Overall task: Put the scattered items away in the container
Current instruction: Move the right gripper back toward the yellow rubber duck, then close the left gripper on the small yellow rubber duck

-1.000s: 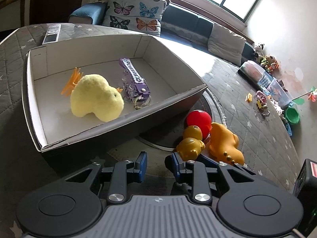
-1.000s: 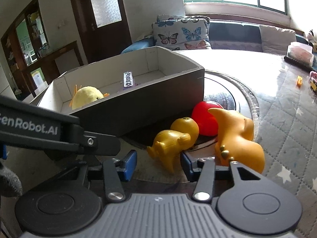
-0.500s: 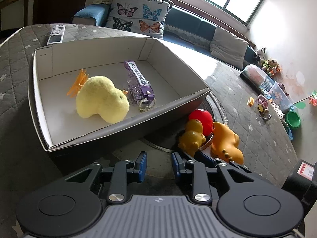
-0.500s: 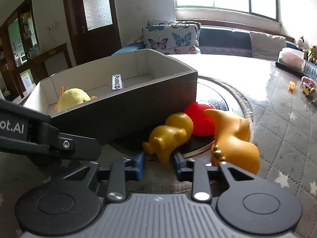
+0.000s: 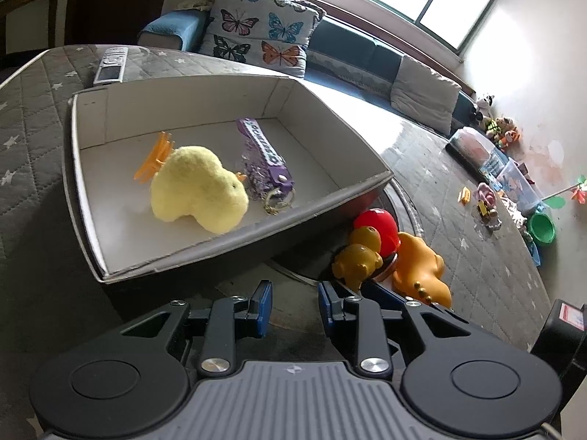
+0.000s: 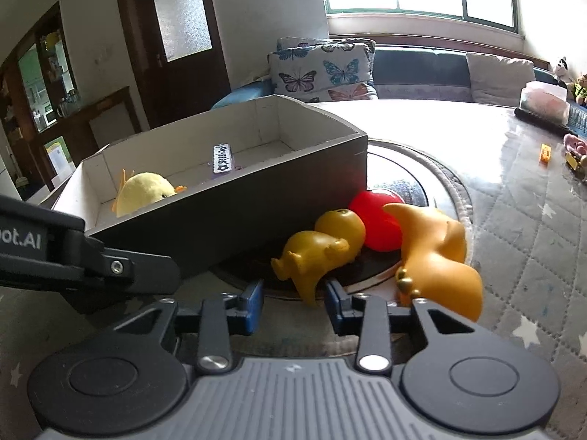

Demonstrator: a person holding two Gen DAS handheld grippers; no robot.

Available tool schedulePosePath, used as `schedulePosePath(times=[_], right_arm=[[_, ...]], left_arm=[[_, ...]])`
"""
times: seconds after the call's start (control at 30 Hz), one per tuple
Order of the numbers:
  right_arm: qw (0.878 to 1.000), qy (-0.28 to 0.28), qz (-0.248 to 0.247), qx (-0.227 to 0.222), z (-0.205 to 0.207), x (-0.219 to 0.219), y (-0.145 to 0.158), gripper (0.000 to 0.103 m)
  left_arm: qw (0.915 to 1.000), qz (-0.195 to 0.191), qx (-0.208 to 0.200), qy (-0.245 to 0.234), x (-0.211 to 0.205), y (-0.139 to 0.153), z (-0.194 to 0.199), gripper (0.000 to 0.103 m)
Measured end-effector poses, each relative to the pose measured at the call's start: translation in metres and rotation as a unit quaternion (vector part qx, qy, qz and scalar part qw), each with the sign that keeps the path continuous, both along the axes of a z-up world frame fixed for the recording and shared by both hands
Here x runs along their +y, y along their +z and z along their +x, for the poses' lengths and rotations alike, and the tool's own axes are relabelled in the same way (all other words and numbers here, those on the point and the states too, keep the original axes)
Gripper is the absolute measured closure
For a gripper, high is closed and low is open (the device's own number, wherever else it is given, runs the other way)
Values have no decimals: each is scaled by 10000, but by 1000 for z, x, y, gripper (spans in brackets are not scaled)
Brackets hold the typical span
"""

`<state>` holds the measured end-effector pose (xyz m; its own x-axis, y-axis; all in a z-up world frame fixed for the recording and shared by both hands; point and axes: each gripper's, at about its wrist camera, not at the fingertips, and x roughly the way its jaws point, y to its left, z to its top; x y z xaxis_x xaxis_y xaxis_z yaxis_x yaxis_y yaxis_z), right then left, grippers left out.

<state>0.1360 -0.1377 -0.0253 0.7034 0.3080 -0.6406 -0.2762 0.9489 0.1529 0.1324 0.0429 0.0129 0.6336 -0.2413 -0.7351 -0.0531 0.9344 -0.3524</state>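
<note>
A grey box (image 5: pixel 227 236) with white inside holds a yellow plush chick (image 5: pixel 198 189), an orange comb (image 5: pixel 154 156) and a purple keychain (image 5: pixel 264 161). To its right on the table lie a golden bear figure (image 6: pixel 315 253), a red ball (image 6: pixel 374 225) and an orange dinosaur (image 6: pixel 436 256); they also show in the left wrist view, bear (image 5: pixel 357 260), ball (image 5: pixel 378 223), dinosaur (image 5: pixel 420 269). My right gripper (image 6: pixel 293 302) is open, its fingertips just short of the bear's feet. My left gripper (image 5: pixel 293 306) is open and empty before the box's near wall.
A remote (image 5: pixel 110 66) lies beyond the box. A sofa with butterfly cushions (image 5: pixel 260 40) runs along the back. Small toys (image 5: pixel 484 201) and a green bowl (image 5: pixel 542 227) sit at the far right. My left gripper's body (image 6: pixel 73 260) crosses the right wrist view.
My right gripper narrowed, then widened again, and drew close to the golden bear. My left gripper has lifted slightly and opened a little wider.
</note>
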Motion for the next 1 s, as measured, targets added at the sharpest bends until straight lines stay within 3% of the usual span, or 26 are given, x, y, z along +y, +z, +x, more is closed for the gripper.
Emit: schedulePosePath(times=[0.2, 0.3, 0.47, 1.0], right_arm=[[9999, -127, -68, -2, -1, -4, -2, 60], [9990, -399, -212, -49, -1, -11, 0, 52], [9995, -289, -122, -63, -3, -12, 2, 44], [9993, -310, 159, -166, 13, 2, 4, 45]], left_arm=[[10000, -31, 21, 63, 5, -1, 1, 73], [10000, -55, 28, 7, 3, -2, 2, 73], [9999, -81, 35, -78, -3, -1, 7, 73], [9968, -356, -79, -713, -22, 9, 35, 73]])
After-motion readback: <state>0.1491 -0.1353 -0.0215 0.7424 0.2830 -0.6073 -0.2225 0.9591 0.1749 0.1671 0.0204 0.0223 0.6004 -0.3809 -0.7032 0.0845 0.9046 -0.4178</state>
